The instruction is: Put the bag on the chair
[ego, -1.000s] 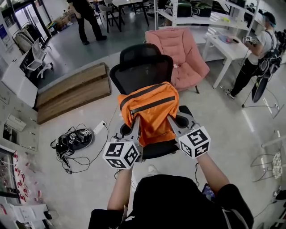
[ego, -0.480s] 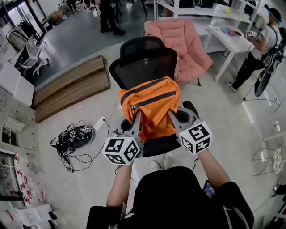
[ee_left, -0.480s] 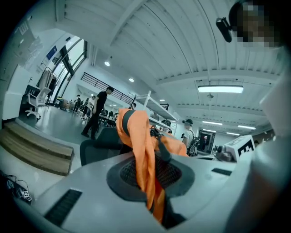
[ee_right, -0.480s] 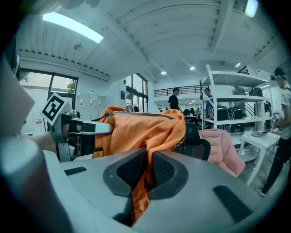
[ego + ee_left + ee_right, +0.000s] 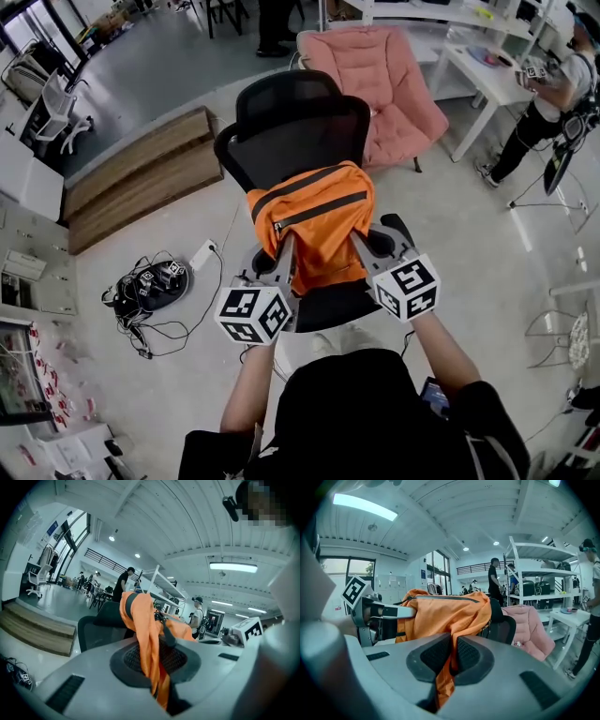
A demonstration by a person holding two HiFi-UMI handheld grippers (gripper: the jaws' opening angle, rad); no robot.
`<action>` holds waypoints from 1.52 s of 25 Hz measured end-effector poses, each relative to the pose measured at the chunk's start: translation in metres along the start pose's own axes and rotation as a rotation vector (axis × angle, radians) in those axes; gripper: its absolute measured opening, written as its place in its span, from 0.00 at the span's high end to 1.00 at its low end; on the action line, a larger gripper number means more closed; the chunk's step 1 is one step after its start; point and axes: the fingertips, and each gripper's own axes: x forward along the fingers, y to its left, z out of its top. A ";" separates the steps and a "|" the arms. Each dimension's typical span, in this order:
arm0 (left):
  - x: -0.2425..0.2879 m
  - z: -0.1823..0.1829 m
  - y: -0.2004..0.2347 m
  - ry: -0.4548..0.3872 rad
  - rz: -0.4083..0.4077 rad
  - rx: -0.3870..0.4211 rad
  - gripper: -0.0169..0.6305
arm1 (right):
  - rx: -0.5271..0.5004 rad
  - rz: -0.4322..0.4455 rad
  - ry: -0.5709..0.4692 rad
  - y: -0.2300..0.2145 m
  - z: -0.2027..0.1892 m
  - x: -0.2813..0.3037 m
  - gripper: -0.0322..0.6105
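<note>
The left gripper [image 5: 285, 244] and right gripper [image 5: 360, 241] were each pinched tight on the orange bag [image 5: 314, 217], holding it over the seat of the black chair [image 5: 295, 122]. Only print showing was the square markers on their cubes.

Floor [image 5: 178, 375], black chair [image 5: 292, 131], pink armchair [image 5: 386, 86], wooden platform [image 5: 141, 180]

Orange bag [image 5: 314, 216] (dark zip stripes), black chair [image 5: 291, 127], seemingly mesh-backed, pink armchair [image 5: 380, 75], brown wooden platform [image 5: 141, 178]
</note>
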 end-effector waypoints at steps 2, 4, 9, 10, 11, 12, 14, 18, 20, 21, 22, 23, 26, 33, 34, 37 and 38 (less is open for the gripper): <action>0.015 -0.004 0.007 0.013 0.014 -0.008 0.91 | 0.009 0.011 0.015 -0.012 -0.004 0.011 0.93; 0.029 -0.010 0.014 0.026 0.030 -0.016 0.91 | 0.017 0.025 0.030 -0.023 -0.011 0.023 0.93; 0.066 -0.021 0.036 0.057 0.067 -0.021 0.91 | 0.034 0.047 0.074 -0.050 -0.025 0.057 0.93; 0.073 -0.024 0.041 0.062 0.075 -0.024 0.91 | 0.039 0.050 0.084 -0.055 -0.028 0.064 0.93; 0.080 -0.026 0.046 0.068 0.083 -0.029 0.91 | 0.045 0.054 0.095 -0.060 -0.031 0.072 0.93; 0.086 -0.030 0.051 0.074 0.090 -0.035 0.91 | 0.050 0.057 0.106 -0.064 -0.035 0.078 0.93; 0.099 -0.038 0.062 0.091 0.103 -0.044 0.91 | 0.059 0.063 0.127 -0.073 -0.044 0.091 0.93; 0.124 -0.058 0.081 0.129 0.127 -0.057 0.91 | 0.082 0.078 0.171 -0.092 -0.064 0.117 0.93; 0.135 -0.070 0.091 0.148 0.139 -0.068 0.91 | 0.090 0.082 0.197 -0.100 -0.076 0.130 0.93; 0.141 -0.076 0.096 0.157 0.144 -0.073 0.91 | 0.093 0.082 0.209 -0.104 -0.082 0.137 0.93; 0.147 -0.081 0.102 0.165 0.149 -0.078 0.91 | 0.094 0.081 0.219 -0.108 -0.087 0.144 0.93; 0.151 -0.087 0.108 0.173 0.154 -0.081 0.91 | 0.096 0.082 0.228 -0.110 -0.093 0.151 0.93; 0.165 -0.101 0.127 0.197 0.170 -0.089 0.91 | 0.102 0.091 0.256 -0.116 -0.108 0.171 0.93; 0.188 -0.132 0.156 0.237 0.197 -0.112 0.91 | 0.125 0.095 0.306 -0.130 -0.142 0.203 0.93; 0.191 -0.137 0.160 0.242 0.200 -0.113 0.91 | 0.130 0.095 0.311 -0.131 -0.147 0.207 0.93; 0.201 -0.149 0.168 0.255 0.208 -0.119 0.91 | 0.141 0.094 0.326 -0.136 -0.159 0.214 0.93; 0.203 -0.153 0.170 0.260 0.210 -0.122 0.91 | 0.145 0.093 0.330 -0.138 -0.163 0.216 0.93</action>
